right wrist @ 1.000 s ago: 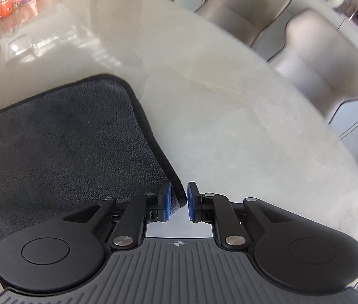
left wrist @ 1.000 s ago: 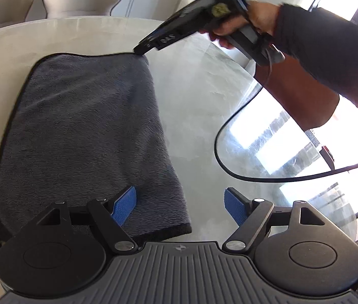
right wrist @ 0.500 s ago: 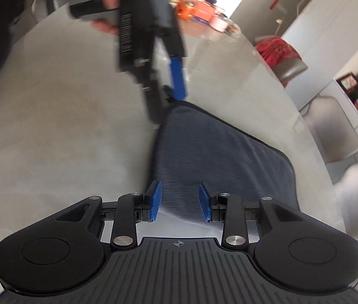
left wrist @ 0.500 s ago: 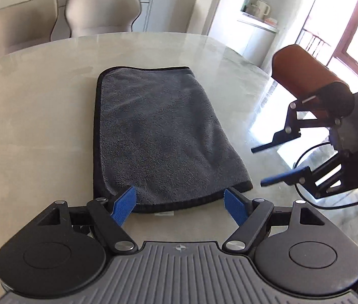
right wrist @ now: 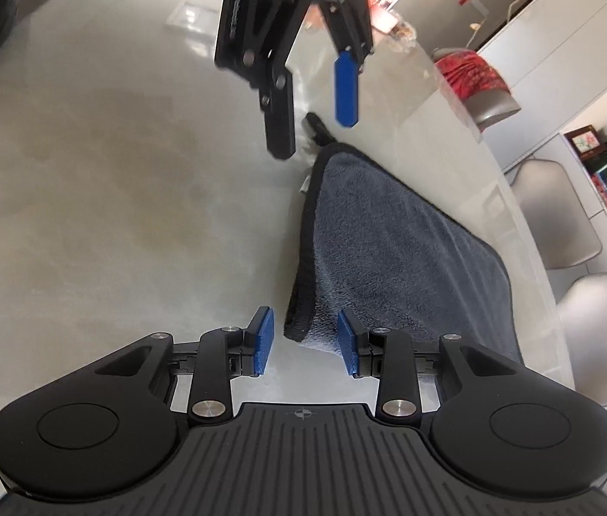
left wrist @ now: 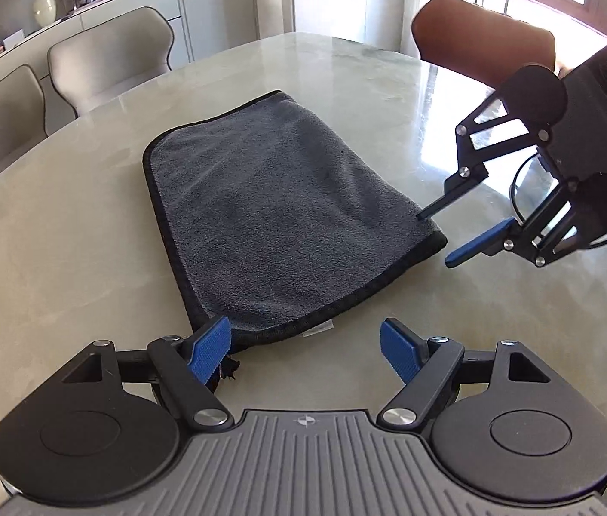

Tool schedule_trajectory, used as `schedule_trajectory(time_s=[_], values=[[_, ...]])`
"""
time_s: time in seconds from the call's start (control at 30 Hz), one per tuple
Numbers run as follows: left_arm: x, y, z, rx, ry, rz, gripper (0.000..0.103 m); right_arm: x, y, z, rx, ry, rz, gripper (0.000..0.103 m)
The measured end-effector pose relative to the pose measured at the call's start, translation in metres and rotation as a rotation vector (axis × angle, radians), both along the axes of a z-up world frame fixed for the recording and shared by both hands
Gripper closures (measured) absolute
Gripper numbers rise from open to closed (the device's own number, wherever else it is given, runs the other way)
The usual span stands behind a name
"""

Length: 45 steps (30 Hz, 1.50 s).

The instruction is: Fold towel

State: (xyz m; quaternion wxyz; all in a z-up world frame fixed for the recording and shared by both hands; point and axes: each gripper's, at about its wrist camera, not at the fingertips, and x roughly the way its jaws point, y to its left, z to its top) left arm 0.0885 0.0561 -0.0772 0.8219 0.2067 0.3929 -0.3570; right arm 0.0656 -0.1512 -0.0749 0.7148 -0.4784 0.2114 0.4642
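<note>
Lying folded on table point(left wrist: 67, 258): towel point(left wrist: 277, 215)

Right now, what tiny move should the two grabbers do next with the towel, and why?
Probably ease both forward to pinch the near corners. The towel lies flat, already folded once. The left gripper and right gripper are open, each at a corner of the same short edge, holding nothing.
</note>
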Motion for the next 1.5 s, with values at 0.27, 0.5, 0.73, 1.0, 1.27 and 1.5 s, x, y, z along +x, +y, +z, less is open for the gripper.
schedule_trajectory(time_s=[0.27, 0.5, 0.73, 1.0, 1.27, 1.5], values=[[0.006, -0.012, -0.004, 0.045, -0.039, -0.083, 0.023, 0.04, 0.01, 0.012, 0.014, 0.214, -0.177, 0.088], [0.012, -0.025, -0.008, 0.091, -0.062, -0.165, 0.023, 0.069, -0.001, 0.047, 0.199, 0.335, -0.299, 0.091], [0.021, -0.032, -0.016, 0.13, -0.082, -0.18, 0.023, 0.104, -0.02, 0.063, 0.31, 0.376, -0.395, 0.091], [0.056, -0.025, -0.021, 0.105, -0.001, -0.15, 0.048, 0.103, -0.029, 0.062, 0.313, 0.412, -0.36, 0.091], [0.078, -0.023, -0.012, 0.072, 0.077, -0.184, 0.079, 0.079, -0.02, 0.058, 0.236, 0.307, -0.213, 0.041], [0.097, -0.027, -0.002, 0.018, 0.125, -0.152, 0.079, 0.058, 0.002, 0.038, 0.145, 0.247, -0.126, 0.04]])
